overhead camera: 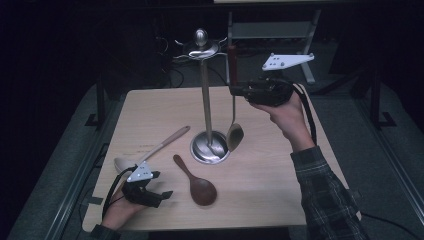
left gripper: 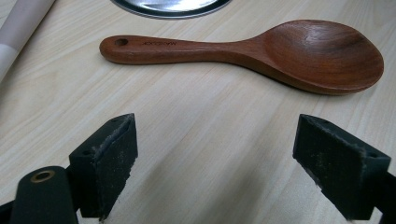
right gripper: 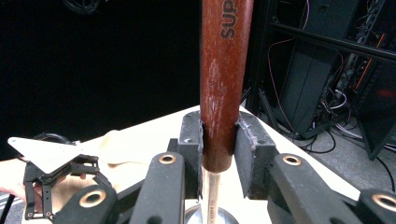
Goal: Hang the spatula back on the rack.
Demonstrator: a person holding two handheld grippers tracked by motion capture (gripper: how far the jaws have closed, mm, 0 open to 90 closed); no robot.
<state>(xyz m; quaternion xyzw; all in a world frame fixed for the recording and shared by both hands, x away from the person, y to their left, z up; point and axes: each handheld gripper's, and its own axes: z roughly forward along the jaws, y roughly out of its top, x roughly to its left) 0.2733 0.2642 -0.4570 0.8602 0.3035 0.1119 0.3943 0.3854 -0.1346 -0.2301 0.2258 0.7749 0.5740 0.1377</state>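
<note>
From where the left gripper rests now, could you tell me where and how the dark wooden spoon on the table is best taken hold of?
Probably the handle of the dark wooden spoon. It lies flat, and the handle is slim and straight while the bowl looks too broad. The left gripper stands open in front of it; come from above, jaws straddling the handle mid-length, clear of the stand's base.

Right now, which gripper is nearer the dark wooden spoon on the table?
Left. The left gripper sits open just beside the dark wooden spoon; the right gripper is raised beyond the stand, clamping a ladle.
</note>
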